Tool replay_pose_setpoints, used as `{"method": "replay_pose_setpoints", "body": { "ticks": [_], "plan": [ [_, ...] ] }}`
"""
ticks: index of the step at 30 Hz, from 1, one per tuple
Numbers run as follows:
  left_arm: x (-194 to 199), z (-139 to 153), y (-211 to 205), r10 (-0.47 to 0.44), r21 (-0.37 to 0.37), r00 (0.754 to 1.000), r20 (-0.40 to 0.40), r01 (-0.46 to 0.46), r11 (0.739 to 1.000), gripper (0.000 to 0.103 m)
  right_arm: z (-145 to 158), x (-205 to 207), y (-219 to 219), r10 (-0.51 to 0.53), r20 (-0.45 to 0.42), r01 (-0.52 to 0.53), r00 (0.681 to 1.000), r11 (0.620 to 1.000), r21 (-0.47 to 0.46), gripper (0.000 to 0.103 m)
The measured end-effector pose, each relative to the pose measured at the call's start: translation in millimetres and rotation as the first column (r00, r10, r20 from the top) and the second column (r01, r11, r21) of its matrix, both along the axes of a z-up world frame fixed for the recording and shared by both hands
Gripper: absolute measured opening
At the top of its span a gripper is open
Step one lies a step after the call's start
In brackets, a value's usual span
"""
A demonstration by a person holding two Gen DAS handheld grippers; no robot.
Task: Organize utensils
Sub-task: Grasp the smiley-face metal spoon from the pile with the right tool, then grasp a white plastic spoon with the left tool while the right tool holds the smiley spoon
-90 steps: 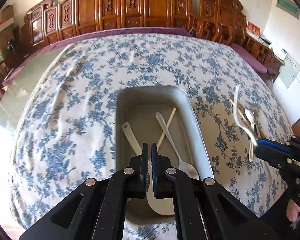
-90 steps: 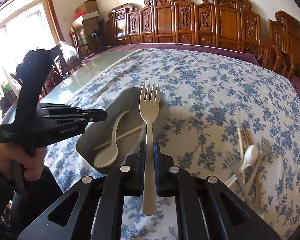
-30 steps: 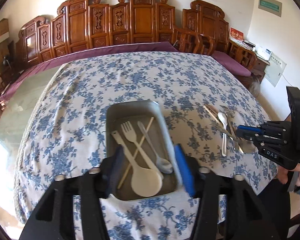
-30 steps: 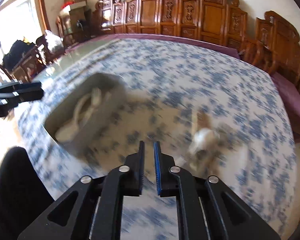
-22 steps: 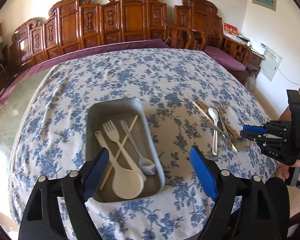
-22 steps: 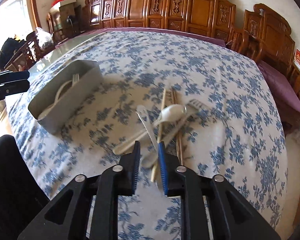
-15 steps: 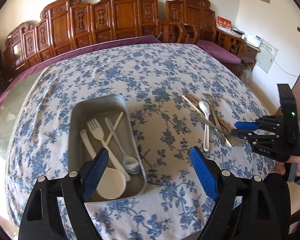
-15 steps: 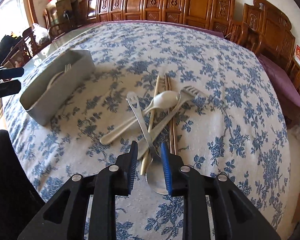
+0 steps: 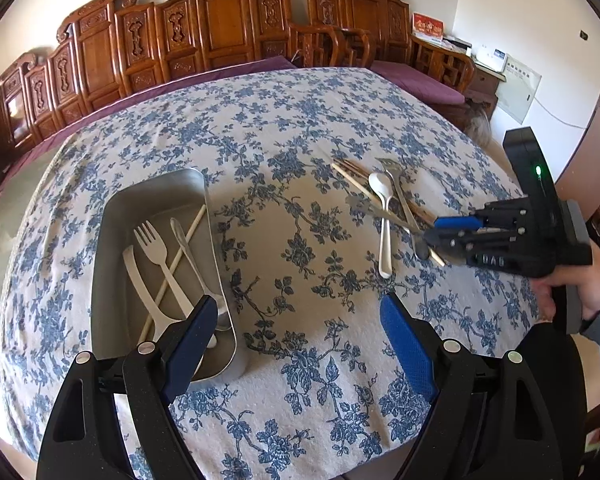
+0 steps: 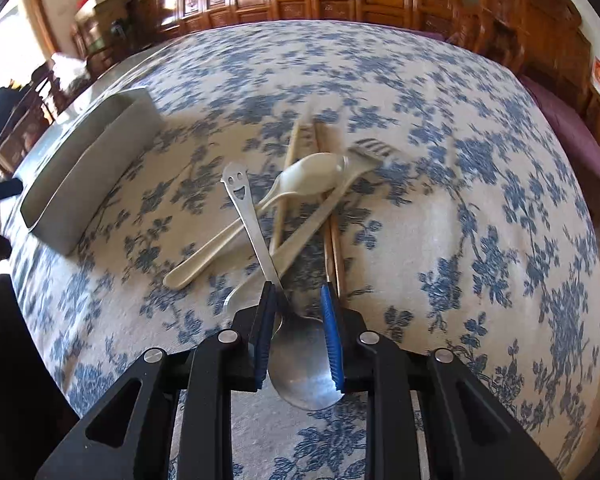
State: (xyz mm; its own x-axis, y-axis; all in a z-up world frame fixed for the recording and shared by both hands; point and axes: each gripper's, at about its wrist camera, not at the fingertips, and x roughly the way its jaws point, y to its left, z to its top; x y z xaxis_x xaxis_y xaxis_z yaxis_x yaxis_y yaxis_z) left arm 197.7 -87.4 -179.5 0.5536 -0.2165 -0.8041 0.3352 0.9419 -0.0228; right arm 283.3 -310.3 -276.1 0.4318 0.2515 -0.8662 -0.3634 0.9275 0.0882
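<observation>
A grey metal tray [image 9: 112, 208] on the left holds a cream fork [image 9: 152, 240], a metal spoon, a cream spoon and one chopstick. My left gripper [image 9: 298, 312] stands wide open over bare tablecloth between the tray and the loose pile, with nothing between its fingers. The pile has a cream spoon [image 10: 312, 176], a cream fork [image 10: 364, 152], chopsticks [image 10: 292, 148] and a metal spoon [image 10: 304, 364] with a smiley handle. My right gripper [image 10: 298, 300] is low over that metal spoon, jaws a little apart on either side of its neck. It also shows in the left wrist view as the right gripper [image 9: 430, 231].
A blue-flowered cloth [image 9: 300, 128] covers the round table. Carved wooden chairs [image 9: 220, 28] line its far side. A person's hand [image 9: 596, 280] holds the right gripper past the table's right edge. The tray's side wall [image 10: 88, 168] stands left of the pile.
The fork once held by the right gripper now lies in the tray. My left gripper opened wide and slid right off the tray. My right gripper dropped onto the pile and parted its jaws slightly.
</observation>
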Motion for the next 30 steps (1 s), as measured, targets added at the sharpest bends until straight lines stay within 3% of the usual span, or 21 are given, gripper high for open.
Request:
{"method": "replay_pose_setpoints", "body": {
  "ticks": [6,12,13,14,16,20,24,30],
  "plan": [
    [-1,-2,1,0.004,0.000,1.000,-0.007,-0.004,1.000,0.080,-4,-3,17,0.076,0.020,-0.073,0.997,0.990,-0.125,0.025],
    [0,-3,-4,-0.001,0.003,1.000,-0.011,0.001,1.000,0.080,-7,5,18,0.081,0.021,-0.079,0.996,0.992,-0.102,0.024],
    [0,-4,-5,-0.005,0.006,1.000,-0.011,0.005,1.000,0.080,-8,5,18,0.083,0.025,-0.081,0.996,0.992,-0.098,0.022],
    [1,-5,-7,-0.008,0.008,1.000,-0.012,0.008,1.000,0.080,-8,4,18,0.090,0.027,-0.088,0.996,0.992,-0.091,0.011],
    [4,-7,-10,-0.012,0.011,1.000,-0.014,0.013,1.000,0.080,-7,2,19,0.102,0.041,-0.098,0.994,0.991,-0.097,0.007],
    [11,-11,-20,-0.024,0.016,1.000,-0.018,0.024,1.000,0.080,3,-12,15,0.103,0.066,-0.099,0.993,0.993,-0.059,0.007],
    [20,-14,-31,-0.037,0.014,0.999,-0.018,0.037,0.999,0.080,26,-26,-1,0.053,0.119,-0.053,0.992,0.999,-0.008,0.007],
    [46,-23,-58,-0.065,0.008,0.998,-0.021,0.065,0.998,0.080,39,-22,-42,-0.047,0.130,0.045,0.990,0.999,0.019,0.007]
  ]
}}
